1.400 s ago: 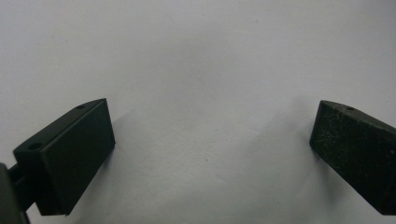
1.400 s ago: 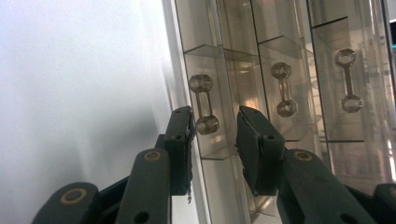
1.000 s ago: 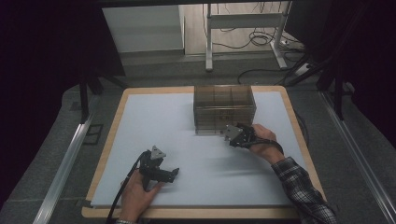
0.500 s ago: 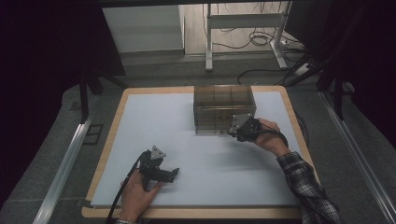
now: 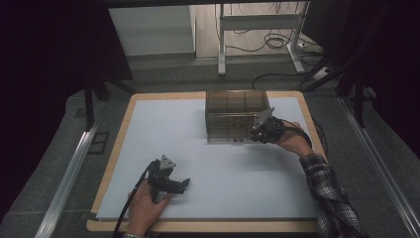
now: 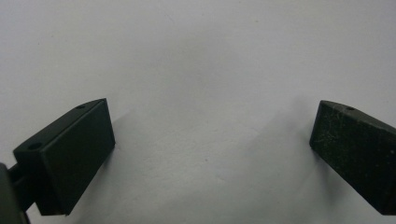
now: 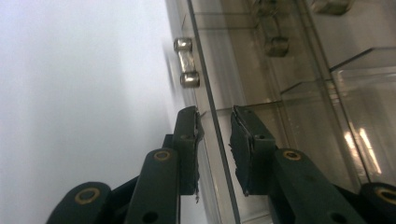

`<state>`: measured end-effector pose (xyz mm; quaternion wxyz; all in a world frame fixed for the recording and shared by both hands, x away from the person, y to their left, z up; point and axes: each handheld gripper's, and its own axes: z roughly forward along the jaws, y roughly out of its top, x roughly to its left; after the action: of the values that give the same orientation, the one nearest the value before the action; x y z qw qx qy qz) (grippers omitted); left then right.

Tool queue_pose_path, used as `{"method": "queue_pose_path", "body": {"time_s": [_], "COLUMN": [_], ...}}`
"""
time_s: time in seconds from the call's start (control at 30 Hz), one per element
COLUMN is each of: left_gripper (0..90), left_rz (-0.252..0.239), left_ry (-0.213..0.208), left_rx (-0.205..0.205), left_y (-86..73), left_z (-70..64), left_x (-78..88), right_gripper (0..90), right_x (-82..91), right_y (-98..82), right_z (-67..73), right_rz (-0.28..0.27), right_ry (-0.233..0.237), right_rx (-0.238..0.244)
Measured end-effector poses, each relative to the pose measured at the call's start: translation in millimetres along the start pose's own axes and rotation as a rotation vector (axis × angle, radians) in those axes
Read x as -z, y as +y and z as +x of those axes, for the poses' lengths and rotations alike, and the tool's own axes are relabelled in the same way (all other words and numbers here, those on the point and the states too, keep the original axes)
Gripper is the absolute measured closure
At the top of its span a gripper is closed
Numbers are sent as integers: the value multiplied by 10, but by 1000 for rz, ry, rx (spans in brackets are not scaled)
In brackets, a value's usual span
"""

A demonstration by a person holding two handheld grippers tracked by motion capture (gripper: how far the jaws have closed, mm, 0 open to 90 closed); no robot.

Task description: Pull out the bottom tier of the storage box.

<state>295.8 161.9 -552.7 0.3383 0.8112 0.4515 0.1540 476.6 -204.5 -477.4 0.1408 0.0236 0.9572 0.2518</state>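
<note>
A smoky see-through drawer cabinet (image 5: 236, 116) stands at the far right of the white mat (image 5: 223, 198). My right gripper (image 5: 255, 135) is at its front right corner. In the right gripper view its jaws (image 7: 215, 114) are narrowly open on either side of a thin clear front panel (image 7: 208, 100), with a small gap on each side. A small metal handle (image 7: 186, 62) sits on that panel just beyond the tips. My left gripper (image 5: 184, 186) rests low on the mat near the front edge, held by a hand. It is wide open (image 6: 212, 140) over bare white surface.
The mat lies on a wooden board (image 5: 114, 148) whose rim shows all round. Metal rails (image 5: 64, 178) run along both sides below the table. Desk legs (image 5: 221, 44) and floor cables (image 5: 277, 44) are beyond the far edge.
My right gripper has moved forward and slightly right, up to the cabinet's front right corner, and its jaws now straddle the panel. The left gripper has stayed put.
</note>
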Motion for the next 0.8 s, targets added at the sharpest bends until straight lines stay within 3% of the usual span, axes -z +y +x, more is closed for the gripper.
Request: {"method": "queue_pose_path", "body": {"time_s": [0.27,0.57,0.8], "left_gripper": [0,0,0], "left_rz": [0,0,0], "left_ry": [0,0,0], "left_rx": [0,0,0], "left_y": [0,0,0], "left_z": [0,0,0], "left_x": [0,0,0], "right_gripper": [772,833,866], "right_x": [-105,-172,-179], "right_y": [-59,-92,-82], "right_z": [-124,-219,-249], "right_rz": [43,55,63], "right_ry": [64,144,182], "right_rx": [22,22,74]}}
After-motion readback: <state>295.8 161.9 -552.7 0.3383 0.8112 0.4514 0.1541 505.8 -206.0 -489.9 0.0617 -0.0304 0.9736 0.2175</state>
